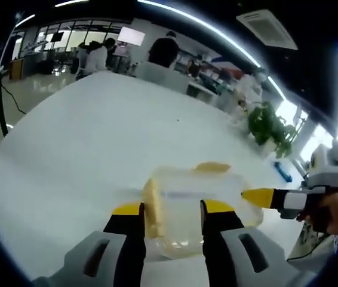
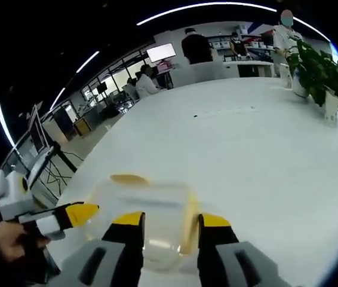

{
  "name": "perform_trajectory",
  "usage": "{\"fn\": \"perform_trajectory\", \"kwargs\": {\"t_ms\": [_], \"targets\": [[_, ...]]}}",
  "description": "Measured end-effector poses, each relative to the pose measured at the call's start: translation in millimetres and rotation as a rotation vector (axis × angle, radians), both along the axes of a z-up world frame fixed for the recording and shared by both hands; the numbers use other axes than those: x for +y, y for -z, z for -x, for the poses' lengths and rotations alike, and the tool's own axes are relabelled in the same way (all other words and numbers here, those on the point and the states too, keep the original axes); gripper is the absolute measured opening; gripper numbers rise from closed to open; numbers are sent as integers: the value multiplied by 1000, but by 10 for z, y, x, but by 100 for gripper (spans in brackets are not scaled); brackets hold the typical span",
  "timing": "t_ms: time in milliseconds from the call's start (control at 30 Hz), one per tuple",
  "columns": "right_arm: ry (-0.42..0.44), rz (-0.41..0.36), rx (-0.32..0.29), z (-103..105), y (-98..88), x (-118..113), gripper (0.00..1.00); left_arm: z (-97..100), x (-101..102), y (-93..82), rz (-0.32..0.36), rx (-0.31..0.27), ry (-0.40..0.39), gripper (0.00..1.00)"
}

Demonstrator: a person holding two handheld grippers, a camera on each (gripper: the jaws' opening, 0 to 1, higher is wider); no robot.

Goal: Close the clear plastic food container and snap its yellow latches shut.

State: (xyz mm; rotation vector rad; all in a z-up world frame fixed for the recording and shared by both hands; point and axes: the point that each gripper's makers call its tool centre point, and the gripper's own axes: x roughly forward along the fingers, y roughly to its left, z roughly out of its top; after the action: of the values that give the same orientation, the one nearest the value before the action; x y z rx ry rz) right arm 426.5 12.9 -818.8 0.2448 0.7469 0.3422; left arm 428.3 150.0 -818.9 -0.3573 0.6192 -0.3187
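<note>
Left gripper view showed the clear container (image 1: 196, 206) sitting on the white worktop (image 1: 91, 155), near the edge. The left gripper (image 1: 172, 218) had its 2 jaws apart, one on each side of a yellow latch (image 1: 151, 206). The right gripper (image 1: 258, 197) reached in from the right, its yellow tip at the container's side. I could not tell if it touched.

Right gripper view showed the right gripper (image 2: 170, 230) with jaws apart around the container (image 2: 145, 215). A green plant (image 2: 321, 75) stood far off.
</note>
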Motion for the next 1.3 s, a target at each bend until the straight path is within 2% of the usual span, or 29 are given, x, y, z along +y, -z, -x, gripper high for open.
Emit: {"fn": "perform_trajectory", "kwargs": {"t_ms": [267,333,367,400,433,733,933,1000,1067,1133,1233,1300], "targets": [[-3,-27,10,9,11,-4,31,3,-6,2,28,-16,-46,31],[-7,-22,23,11,9,-3,31,7,-8,1,41,2,-45,30],[1,-20,25,9,11,-12,30,7,-27,3,75,22,-42,28],[-6,-72,40,-5,31,49,29,-19,6,75,98,32,-55,27],[5,-38,39,-13,53,-10,29,20,-8,124,90,34,-25,27],[8,-46,24,-38,27,-5,30,-7,31,89,78,35,-10,29],[-22,-44,14,-48,4,-18,30,-24,41,44,65,22,11,30],[-33,-19,-46,-107,-69,-64,28,-48,82,-1,58,5,-1,24],[-28,-41,-65,-127,-159,-88,30,-107,186,-172,35,-68,-27,17],[-67,-45,-98,-151,-246,-64,30,-127,202,-266,9,-106,0,20],[-148,39,-160,-193,-355,-19,30,-96,42,-387,-43,-148,119,25],[-212,32,-182,-179,-404,117,28,-61,-92,-414,-83,-173,205,23]]}}
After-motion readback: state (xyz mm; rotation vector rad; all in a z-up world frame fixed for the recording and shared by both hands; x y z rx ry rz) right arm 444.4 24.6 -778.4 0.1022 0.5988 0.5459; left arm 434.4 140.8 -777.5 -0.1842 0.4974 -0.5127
